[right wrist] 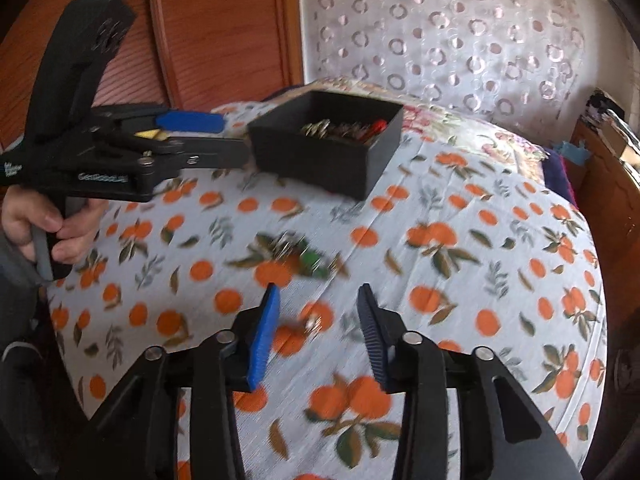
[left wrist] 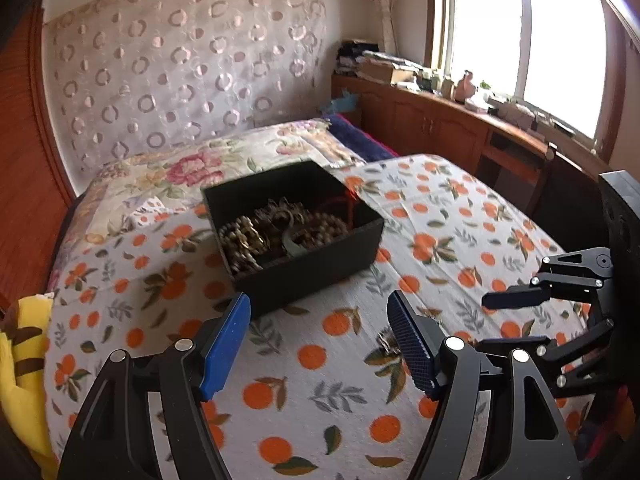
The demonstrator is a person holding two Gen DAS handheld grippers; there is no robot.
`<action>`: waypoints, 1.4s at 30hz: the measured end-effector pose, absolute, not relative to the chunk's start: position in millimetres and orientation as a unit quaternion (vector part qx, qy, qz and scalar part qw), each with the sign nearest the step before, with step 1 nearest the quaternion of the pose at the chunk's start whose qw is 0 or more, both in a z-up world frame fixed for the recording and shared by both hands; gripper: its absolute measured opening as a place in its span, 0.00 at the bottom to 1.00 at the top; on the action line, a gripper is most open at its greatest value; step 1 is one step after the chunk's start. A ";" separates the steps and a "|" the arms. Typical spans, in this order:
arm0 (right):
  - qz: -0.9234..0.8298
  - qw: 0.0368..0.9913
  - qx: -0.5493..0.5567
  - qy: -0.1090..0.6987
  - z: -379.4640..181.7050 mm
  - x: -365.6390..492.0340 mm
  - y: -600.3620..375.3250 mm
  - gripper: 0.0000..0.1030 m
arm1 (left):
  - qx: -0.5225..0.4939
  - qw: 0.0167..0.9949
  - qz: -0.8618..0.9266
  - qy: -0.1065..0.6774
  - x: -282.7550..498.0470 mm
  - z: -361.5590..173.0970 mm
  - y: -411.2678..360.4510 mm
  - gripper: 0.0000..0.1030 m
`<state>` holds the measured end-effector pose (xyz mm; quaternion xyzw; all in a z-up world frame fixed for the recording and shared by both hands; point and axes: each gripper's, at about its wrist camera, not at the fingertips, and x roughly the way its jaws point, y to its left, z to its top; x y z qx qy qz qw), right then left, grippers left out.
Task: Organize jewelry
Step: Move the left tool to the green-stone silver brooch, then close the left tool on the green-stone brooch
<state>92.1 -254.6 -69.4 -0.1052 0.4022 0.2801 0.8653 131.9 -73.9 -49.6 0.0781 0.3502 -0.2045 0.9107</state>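
Jewelry (right wrist: 294, 250) on cloth, beyond right gripper (right wrist: 318, 300)

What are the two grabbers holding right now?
Nothing. The left gripper and right gripper are both open and empty; the loose jewelry lies on the cloth.

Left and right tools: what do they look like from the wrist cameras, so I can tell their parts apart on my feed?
Both are black linkage frames with silver pivot pins. The left tool and right tool each carry one smooth bright-blue pad and one dark ribbed pad. In the right wrist view the left tool shows a tall black handle block, small white lettering, and a grey trigger under the hand. A grey sleeve edge shows.
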 end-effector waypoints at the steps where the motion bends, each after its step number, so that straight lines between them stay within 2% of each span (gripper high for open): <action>1: 0.282 0.862 -0.113 0.405 -71.9 90.5 -251.7 0.34 | 0.079 0.909 -0.206 0.353 131.7 -52.2 -75.9 0.66; 4: 0.283 0.856 -0.125 0.415 -78.4 89.4 -247.2 0.20 | 0.082 0.905 -0.210 0.362 131.8 -59.3 -80.6 0.66; 6: 0.279 0.854 -0.128 0.421 -82.3 90.1 -248.6 0.07 | 0.082 0.901 -0.214 0.369 132.5 -63.9 -83.3 0.66; 20: 0.236 0.882 -0.081 0.399 -76.0 56.2 -291.3 0.07 | 0.116 0.879 -0.253 0.386 124.8 -82.3 -126.5 0.64; 28: 0.230 0.886 -0.061 0.399 -81.5 49.2 -300.1 0.07 | 0.173 0.865 -0.245 0.402 130.7 -97.0 -147.3 0.64; 34: 0.229 0.887 -0.063 0.396 -85.8 48.6 -298.9 0.07 | 0.168 0.867 -0.239 0.403 137.7 -97.8 -145.5 0.63; 36: 0.231 0.887 -0.063 0.395 -85.8 48.0 -298.8 0.07 | 0.162 0.869 -0.241 0.401 140.4 -98.2 -145.5 0.58; 39: 0.231 0.887 -0.064 0.395 -86.4 47.7 -298.5 0.07 | 0.145 0.866 -0.255 0.404 142.6 -98.0 -144.0 0.39; 41: 0.232 0.887 -0.063 0.394 -86.4 47.5 -298.7 0.07 | 0.145 0.867 -0.254 0.404 142.6 -97.0 -144.4 0.22; 42: 0.232 0.887 -0.064 0.394 -85.9 47.0 -298.8 0.07 | 0.145 0.867 -0.254 0.404 142.1 -97.1 -144.6 0.19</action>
